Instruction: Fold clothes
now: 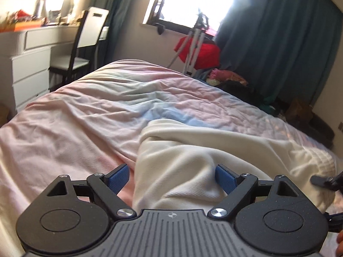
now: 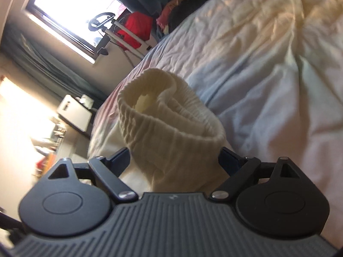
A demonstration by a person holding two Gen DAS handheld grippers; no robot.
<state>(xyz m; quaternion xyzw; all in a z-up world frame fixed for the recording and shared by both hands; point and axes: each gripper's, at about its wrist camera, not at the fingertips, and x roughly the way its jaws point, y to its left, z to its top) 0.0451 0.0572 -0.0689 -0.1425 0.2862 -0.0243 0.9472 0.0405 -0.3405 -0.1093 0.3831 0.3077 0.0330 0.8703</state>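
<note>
Right now both sets of jaws stand wide apart. Between the blue pads [image 1: 226, 176] of the left gripper [image 1: 172, 176] lies the cream garment [image 1: 193, 150], spread over the pink-and-blue bedcover [image 1: 85, 107]. The right gripper [image 2: 174, 160] has the garment's ribbed cuff [image 2: 163, 111] bunched upright between its fingers; whether the fabric touches them seems unclear from this blurred view.

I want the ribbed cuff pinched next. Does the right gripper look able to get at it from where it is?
Probably yes. The right gripper is open, and the cream garment's ribbed cuff already sits between its fingers, with nothing in front of it.
</note>
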